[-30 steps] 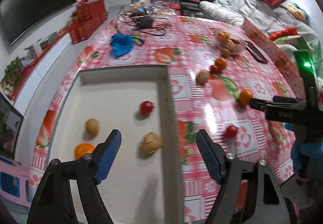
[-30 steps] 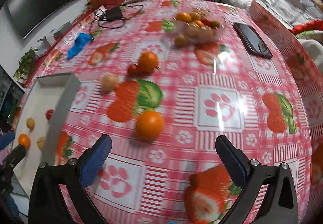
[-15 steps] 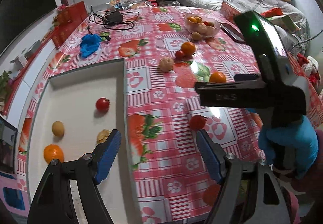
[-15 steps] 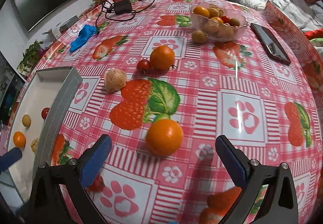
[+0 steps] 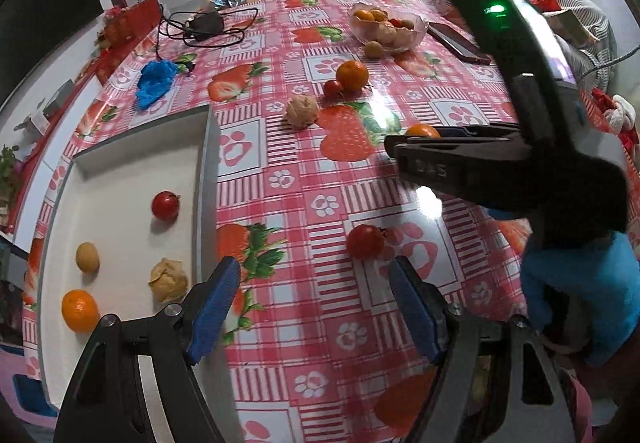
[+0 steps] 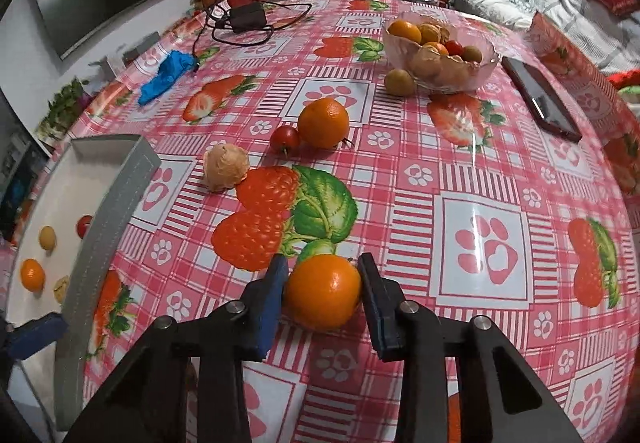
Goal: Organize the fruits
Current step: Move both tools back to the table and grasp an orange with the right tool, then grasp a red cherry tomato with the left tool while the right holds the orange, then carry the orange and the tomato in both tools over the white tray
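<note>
Left wrist view: left gripper (image 5: 314, 297) open over the tablecloth (image 5: 304, 179), cherry tomato (image 5: 365, 241) just beyond the tips, nearer the right blue pad, untouched; white tray (image 5: 120, 171) at left holding four fruits. Right wrist view: right gripper (image 6: 323, 293) just closed in on the orange (image 6: 323, 290), both pads against its sides, fruit on the cloth, glass bowl (image 6: 440, 55) far beyond.

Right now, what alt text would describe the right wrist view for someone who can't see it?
The right gripper has just closed its blue pads on an orange lying on a pink strawberry-print tablecloth. Beyond lie another orange, a cherry tomato and a glass fruit bowl; a grey tray sits left.
</note>
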The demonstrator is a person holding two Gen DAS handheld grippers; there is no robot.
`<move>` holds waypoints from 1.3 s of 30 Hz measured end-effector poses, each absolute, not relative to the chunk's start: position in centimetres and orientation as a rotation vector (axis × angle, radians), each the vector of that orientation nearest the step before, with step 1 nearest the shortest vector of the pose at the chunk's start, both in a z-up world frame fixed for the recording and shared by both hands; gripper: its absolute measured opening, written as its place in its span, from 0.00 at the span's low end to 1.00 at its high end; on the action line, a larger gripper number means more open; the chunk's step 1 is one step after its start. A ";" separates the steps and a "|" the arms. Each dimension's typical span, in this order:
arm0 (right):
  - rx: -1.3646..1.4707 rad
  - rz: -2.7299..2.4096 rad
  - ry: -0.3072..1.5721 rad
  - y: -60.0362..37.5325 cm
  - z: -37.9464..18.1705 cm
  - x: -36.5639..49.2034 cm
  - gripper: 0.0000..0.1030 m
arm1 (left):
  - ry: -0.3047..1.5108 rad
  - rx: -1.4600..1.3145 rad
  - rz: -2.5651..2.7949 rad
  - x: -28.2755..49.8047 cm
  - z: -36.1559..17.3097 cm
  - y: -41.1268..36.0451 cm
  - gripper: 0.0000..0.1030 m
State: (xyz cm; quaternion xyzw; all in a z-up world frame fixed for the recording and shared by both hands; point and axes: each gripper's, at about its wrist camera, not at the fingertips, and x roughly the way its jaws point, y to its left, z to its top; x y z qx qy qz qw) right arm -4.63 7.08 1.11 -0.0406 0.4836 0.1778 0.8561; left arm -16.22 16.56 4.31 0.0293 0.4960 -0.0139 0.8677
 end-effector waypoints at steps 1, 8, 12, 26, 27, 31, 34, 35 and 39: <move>-0.072 0.381 1.018 6.5 1.2 -4.8 0.37 | 1.041 0.060 -0.031 -16.0 4.2 16.4 0.78; -0.018 0.395 1.015 2.9 1.4 -7.0 0.36 | 1.065 0.078 -0.036 -14.2 2.7 14.7 0.77; -0.019 0.377 1.008 0.8 1.5 -8.5 0.37 | 1.094 0.083 -0.025 -13.1 1.4 14.2 0.77; 0.040 0.357 1.012 -2.0 1.6 -10.7 0.37 | 1.089 0.027 -0.059 -13.5 1.8 14.0 0.27; 0.042 0.356 1.012 -2.0 1.6 -10.7 0.37 | 1.085 0.026 -0.058 -13.7 2.0 14.1 0.27; 0.050 0.351 1.015 -2.3 1.6 -11.1 0.37 | 1.056 0.016 -0.060 -14.6 3.3 14.7 0.27; 0.053 0.348 1.015 -2.3 1.8 -11.3 0.37 | 1.030 0.006 -0.061 -15.1 4.5 15.2 0.27; 0.054 0.349 1.015 -2.3 1.9 -11.4 0.37 | 1.021 0.002 -0.061 -15.3 4.8 15.3 0.27; 0.044 0.352 1.007 -1.8 2.5 -11.6 0.37 | 0.993 -0.013 -0.059 -15.9 6.0 16.2 0.27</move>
